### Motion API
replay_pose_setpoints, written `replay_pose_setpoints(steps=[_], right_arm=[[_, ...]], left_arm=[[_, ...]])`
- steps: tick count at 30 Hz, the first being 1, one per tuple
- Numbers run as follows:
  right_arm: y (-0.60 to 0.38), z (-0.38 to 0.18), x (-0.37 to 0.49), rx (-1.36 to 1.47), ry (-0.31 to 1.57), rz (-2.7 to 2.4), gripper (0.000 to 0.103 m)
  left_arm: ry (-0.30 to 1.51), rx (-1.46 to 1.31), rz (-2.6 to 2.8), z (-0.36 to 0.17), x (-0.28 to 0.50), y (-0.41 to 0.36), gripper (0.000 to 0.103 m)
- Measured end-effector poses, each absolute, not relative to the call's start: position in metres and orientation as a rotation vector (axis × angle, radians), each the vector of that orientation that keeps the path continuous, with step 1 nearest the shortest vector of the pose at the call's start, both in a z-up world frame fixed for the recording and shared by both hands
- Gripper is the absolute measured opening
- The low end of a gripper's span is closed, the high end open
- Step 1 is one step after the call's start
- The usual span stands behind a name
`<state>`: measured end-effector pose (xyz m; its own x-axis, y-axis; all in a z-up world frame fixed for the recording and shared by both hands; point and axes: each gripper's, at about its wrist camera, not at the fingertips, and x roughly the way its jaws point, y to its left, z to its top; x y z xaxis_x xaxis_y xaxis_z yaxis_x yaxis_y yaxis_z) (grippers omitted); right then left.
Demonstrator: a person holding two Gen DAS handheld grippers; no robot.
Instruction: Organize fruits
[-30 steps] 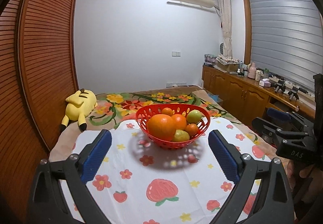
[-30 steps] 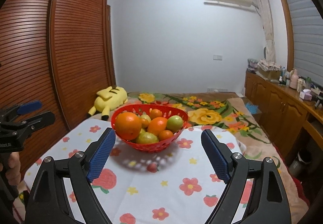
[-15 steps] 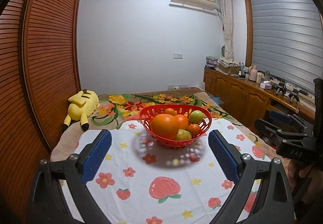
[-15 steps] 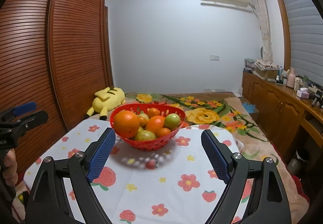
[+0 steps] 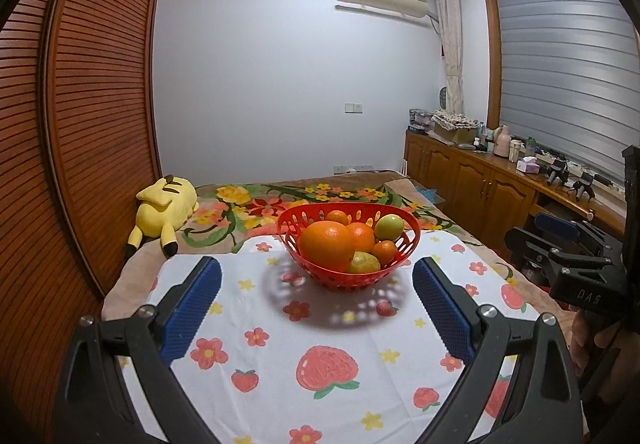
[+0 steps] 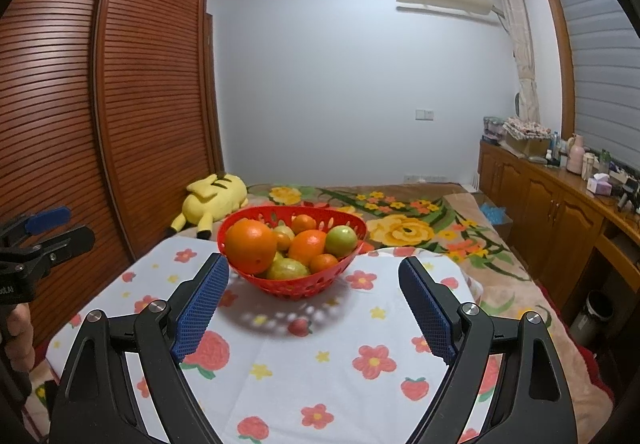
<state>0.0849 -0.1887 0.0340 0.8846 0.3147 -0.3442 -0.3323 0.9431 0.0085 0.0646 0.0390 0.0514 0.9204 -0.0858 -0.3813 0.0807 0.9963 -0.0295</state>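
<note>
Left gripper (image 5: 316,308) and right gripper (image 6: 314,304) both wide, holding nothing. Red basket (image 5: 348,280) of fruit sits ahead on flowered cloth (image 5: 340,340).

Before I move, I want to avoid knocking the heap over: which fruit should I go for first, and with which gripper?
Probably ease the open right gripper forward onto the big orange. It sits highest at the near rim of the red basket, nothing lies on it, and both grippers are empty.

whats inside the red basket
The red basket holds a big orange, smaller oranges such as one at the middle, a green fruit and a yellow-green one. Anything beneath the pile is covered.
</note>
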Motion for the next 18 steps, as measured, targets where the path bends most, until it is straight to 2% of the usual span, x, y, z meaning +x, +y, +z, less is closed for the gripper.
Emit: replay_pose_setpoints(steps=[18], right_arm=[[-0.1872,0.0355,0.0838,-0.055,0.344,0.338,0.089]], left_arm=[[0.392,-0.014,-0.085,0.0507,0.0628,0.0376,0.098]])
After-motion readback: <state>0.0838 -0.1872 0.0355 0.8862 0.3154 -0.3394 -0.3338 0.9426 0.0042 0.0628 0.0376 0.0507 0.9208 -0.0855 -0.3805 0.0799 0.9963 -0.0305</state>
